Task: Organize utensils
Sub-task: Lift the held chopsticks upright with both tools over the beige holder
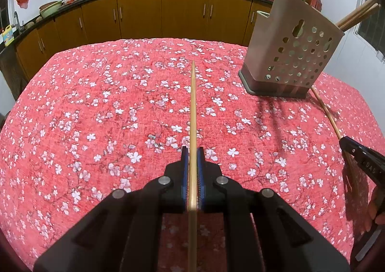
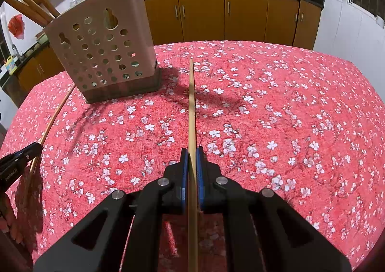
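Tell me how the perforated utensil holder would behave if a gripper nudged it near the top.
The holder is tall on a small base and stands tilted, so it would probably tip. The sticks jutting from its top likely make it top-heavy. The tablecloth should resist sliding.

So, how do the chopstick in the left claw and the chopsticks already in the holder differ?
The chopstick in the left claw is thin, pale and single, pinched between blue pads and pointing forward over the floral tablecloth. The chopsticks in the holder are several, look thicker and darker, and lean out over the rim of the perforated utensil holder. Both look wooden.
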Motion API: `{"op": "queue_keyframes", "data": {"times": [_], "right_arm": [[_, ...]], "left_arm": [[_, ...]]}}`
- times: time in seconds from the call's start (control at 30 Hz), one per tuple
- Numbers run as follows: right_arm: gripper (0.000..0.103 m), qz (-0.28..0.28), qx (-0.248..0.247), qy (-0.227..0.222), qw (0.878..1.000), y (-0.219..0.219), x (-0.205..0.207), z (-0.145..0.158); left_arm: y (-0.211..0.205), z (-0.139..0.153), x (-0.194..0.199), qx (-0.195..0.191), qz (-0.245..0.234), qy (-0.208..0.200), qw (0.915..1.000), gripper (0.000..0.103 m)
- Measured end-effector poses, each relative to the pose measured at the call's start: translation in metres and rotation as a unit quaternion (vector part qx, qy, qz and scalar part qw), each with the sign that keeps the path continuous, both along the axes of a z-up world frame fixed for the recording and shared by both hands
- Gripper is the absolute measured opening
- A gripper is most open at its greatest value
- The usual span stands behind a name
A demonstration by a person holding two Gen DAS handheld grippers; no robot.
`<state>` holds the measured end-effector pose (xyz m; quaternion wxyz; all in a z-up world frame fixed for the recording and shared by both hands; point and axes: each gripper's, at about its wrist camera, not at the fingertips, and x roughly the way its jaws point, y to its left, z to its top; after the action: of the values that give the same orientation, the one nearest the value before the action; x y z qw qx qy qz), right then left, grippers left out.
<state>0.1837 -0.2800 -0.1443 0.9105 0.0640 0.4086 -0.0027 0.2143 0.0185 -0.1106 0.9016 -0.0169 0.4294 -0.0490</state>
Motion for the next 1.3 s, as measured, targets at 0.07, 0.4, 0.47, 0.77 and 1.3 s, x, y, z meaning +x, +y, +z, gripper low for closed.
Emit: {"op": "queue_keyframes", "data": {"times": [0.07,0.4,0.47,0.77,1.3], "right_arm": [[0.008,0.000,0.001,0.000,1.000,0.000,0.000,0.000],[0.009,0.000,-0.001,0.000,1.000,-0.001,0.000,0.000],[0.008,-0.001,-0.004,0.000,1.000,0.001,0.000,0.000],[0.008,-0.003,-0.007,0.000,1.000,0.003,-0.005,0.002],[0.008,-0.004,-0.003,0.001,1.000,0.004,-0.011,0.005]], "left_arm": [[-0.001,0.000,0.000,-0.001,0.001,0.000,1.0000,0.010],[-0.001,-0.001,0.000,0.000,0.001,0.000,1.0000,0.010],[-0.001,-0.001,0.000,0.002,0.001,-0.001,1.0000,0.010],[-0.009,-0.002,-0.007,0.020,0.002,-0.002,0.9998,0.012],[-0.006,-0.002,-0.015,0.016,0.009,-0.001,0.9998,0.012]]}}
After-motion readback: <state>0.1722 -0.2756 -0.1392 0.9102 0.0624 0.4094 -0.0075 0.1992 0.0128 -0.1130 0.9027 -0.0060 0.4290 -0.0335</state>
